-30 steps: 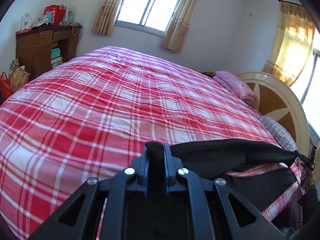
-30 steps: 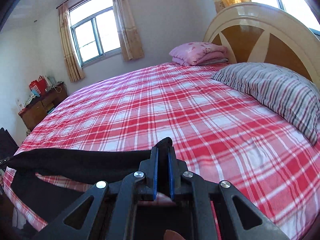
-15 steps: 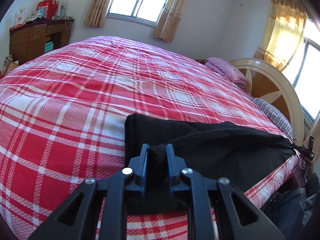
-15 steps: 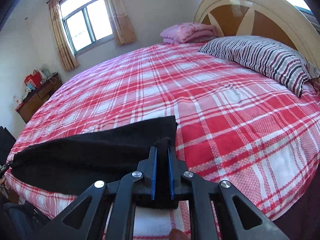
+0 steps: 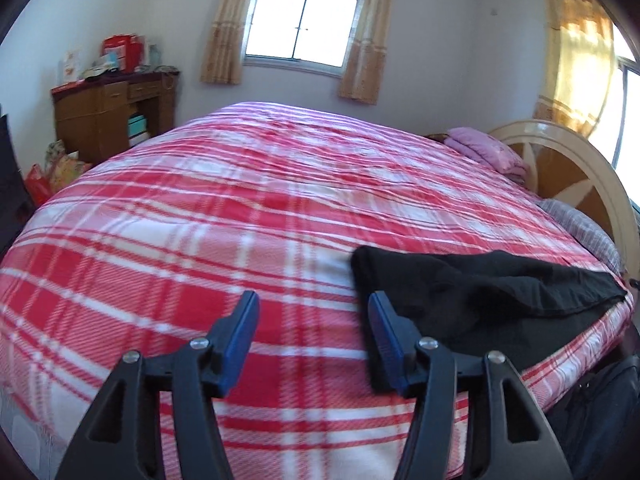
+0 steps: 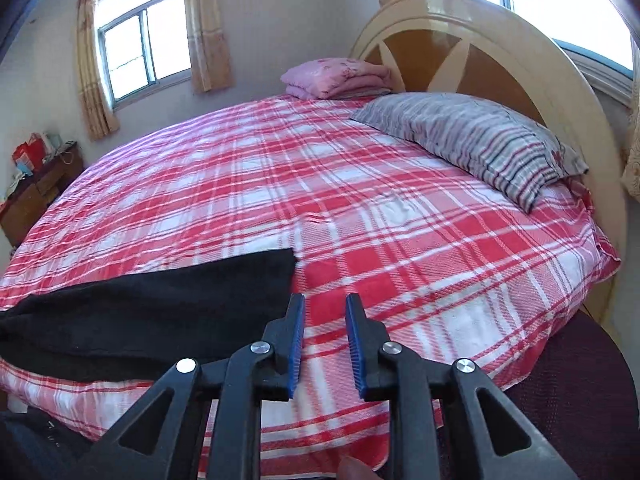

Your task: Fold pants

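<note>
The black pants (image 5: pixel 480 292) lie folded flat on the red plaid bed (image 5: pixel 240 208), near its front edge. In the right wrist view the pants (image 6: pixel 152 304) stretch to the left. My left gripper (image 5: pixel 312 312) is open and empty, just left of the pants' left end; its right finger overlaps the cloth edge in view. My right gripper (image 6: pixel 324 316) is open and empty, just right of the pants' right end, above bare bedspread.
A striped pillow (image 6: pixel 472 140) and a folded pink blanket (image 6: pixel 336 78) lie by the curved headboard (image 6: pixel 480 40). A wooden desk (image 5: pixel 108 116) stands at the far left wall. A dark bag (image 5: pixel 592 412) sits on the floor by the bed's front edge.
Both grippers were shut on the pants' ends and laid them on the bed. Now both have opened, let go and drawn back outward from the cloth.
</note>
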The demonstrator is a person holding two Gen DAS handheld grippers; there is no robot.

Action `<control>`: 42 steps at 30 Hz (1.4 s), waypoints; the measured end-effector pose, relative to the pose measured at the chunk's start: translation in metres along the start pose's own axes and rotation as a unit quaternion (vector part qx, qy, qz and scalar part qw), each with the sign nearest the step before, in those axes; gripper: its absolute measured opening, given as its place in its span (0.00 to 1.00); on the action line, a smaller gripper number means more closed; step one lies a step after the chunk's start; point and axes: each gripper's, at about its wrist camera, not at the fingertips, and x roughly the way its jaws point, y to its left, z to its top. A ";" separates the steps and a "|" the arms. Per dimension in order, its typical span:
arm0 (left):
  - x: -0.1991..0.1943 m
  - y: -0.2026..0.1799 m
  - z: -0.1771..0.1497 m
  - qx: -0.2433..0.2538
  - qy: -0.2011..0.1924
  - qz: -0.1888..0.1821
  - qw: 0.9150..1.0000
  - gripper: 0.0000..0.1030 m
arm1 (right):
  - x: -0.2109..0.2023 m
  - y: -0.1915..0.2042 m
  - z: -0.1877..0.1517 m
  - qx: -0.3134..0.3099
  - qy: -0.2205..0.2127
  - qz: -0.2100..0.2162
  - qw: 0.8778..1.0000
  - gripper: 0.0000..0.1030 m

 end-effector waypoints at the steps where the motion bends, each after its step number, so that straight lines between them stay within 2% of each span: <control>1: -0.003 0.005 0.000 -0.011 -0.002 0.002 1.000 0.58 | -0.002 0.009 0.001 -0.008 -0.002 0.008 1.000 0.22; 3: -0.008 0.006 0.000 -0.023 -0.002 -0.004 1.000 0.57 | -0.005 0.044 0.003 -0.041 -0.004 0.038 0.998 0.27; 5: -0.011 -0.005 -0.001 -0.009 0.004 -0.014 1.000 0.57 | -0.007 0.078 0.001 -0.078 -0.004 0.066 0.995 0.50; 6: -0.011 -0.013 -0.002 0.001 0.010 -0.018 1.000 0.58 | -0.007 0.104 0.000 -0.106 -0.003 0.086 0.991 0.52; 9: -0.011 -0.034 -0.006 0.026 0.035 -0.034 0.999 0.58 | -0.008 0.179 -0.012 -0.190 -0.001 0.134 0.973 0.52; 13: -0.009 -0.059 -0.013 0.059 0.064 -0.055 0.995 0.58 | 0.000 0.273 -0.037 -0.278 0.019 0.198 0.940 0.52; 17: -0.011 -0.080 -0.017 0.123 0.069 -0.031 0.989 0.57 | 0.012 0.335 -0.062 -0.333 0.037 0.240 0.911 0.52; 21: 0.005 -0.089 -0.019 0.171 0.073 0.023 0.982 0.57 | 0.030 0.386 -0.086 -0.391 0.054 0.251 0.884 0.52; 23: 0.012 -0.090 -0.018 0.178 0.070 0.032 0.981 0.54 | 0.042 0.401 -0.089 -0.406 0.061 0.247 0.878 0.52; 24: 0.015 -0.091 -0.015 0.179 0.069 0.031 0.981 0.43 | 0.045 0.406 -0.090 -0.412 0.062 0.243 0.876 0.52; 25: 0.017 -0.092 -0.013 0.181 0.071 0.027 0.981 0.27 | 0.049 0.411 -0.093 -0.419 0.063 0.238 0.874 0.52; 28: 0.024 -0.099 -0.005 0.201 0.070 0.046 0.976 0.15 | 0.058 0.420 -0.097 -0.428 0.076 0.234 0.869 0.52; 30: 0.027 -0.104 0.000 0.215 0.061 0.055 0.973 0.13 | 0.061 0.423 -0.100 -0.436 0.080 0.233 0.866 0.44; 32: 0.029 -0.106 0.006 0.218 0.050 0.066 0.972 0.13 | 0.060 0.426 -0.103 -0.449 0.079 0.225 0.861 0.17; 35: 0.034 -0.104 0.016 0.215 0.042 0.062 0.974 0.12 | 0.057 0.431 -0.108 -0.469 0.066 0.202 0.857 0.05; 38: 0.038 -0.104 0.025 0.225 0.035 0.065 0.971 0.11 | 0.046 0.431 -0.100 -0.466 0.051 0.202 0.860 0.03; 42: 0.024 -0.101 0.036 0.236 -0.002 0.063 0.970 0.11 | 0.018 0.422 -0.084 -0.446 0.026 0.239 0.862 0.03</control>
